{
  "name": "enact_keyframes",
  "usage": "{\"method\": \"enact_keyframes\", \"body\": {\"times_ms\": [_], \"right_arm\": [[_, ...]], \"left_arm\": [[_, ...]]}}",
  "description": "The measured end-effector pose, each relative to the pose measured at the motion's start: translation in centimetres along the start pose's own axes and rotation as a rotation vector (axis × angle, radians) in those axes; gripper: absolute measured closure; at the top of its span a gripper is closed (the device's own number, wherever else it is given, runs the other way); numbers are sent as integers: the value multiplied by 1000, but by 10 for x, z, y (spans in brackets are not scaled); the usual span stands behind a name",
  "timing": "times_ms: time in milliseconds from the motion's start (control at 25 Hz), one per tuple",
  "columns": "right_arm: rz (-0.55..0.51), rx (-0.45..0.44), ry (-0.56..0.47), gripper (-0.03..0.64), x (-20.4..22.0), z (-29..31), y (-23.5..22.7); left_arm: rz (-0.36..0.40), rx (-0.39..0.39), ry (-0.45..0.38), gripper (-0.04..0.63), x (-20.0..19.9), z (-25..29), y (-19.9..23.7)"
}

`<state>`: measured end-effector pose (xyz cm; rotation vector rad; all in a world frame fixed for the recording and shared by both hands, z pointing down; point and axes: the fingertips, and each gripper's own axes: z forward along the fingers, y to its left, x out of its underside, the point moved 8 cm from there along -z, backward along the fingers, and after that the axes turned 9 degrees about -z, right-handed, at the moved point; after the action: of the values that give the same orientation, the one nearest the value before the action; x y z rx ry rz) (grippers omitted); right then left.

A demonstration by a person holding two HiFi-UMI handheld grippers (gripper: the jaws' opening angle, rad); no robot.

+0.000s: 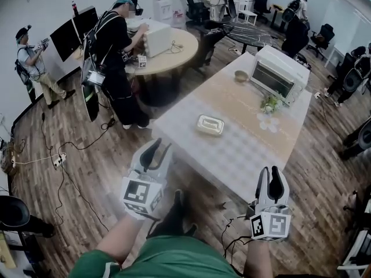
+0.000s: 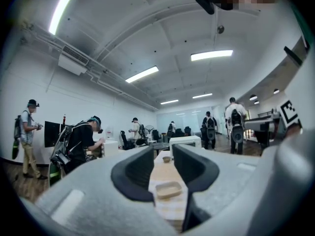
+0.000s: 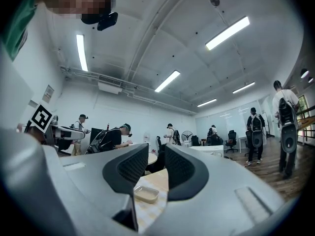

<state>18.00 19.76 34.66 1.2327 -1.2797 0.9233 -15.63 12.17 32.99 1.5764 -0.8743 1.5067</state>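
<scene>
Your jaws stand only narrowly apart on both grippers, with nothing between them. The shallow tray (image 1: 210,124) lies flat toward the near end of the table (image 1: 243,158), its long axis crosswise to you — broadside to both grippers. Your left gripper (image 1: 160,147) and right gripper (image 1: 270,176) hover by the table's near edge, clear of the tray. Beyond the tray — flowers (image 1: 270,103), a small bowl (image 1: 241,76) and a white oven (image 1: 281,74).
</scene>
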Motion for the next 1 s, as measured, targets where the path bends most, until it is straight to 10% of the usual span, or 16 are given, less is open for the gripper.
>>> {"method": "enact_keyframes", "body": {"times_ms": [1000], "right_arm": [[-37,66,103,529,31,183,-28]], "left_arm": [[-123,90,64,471,24,212,107]]}}
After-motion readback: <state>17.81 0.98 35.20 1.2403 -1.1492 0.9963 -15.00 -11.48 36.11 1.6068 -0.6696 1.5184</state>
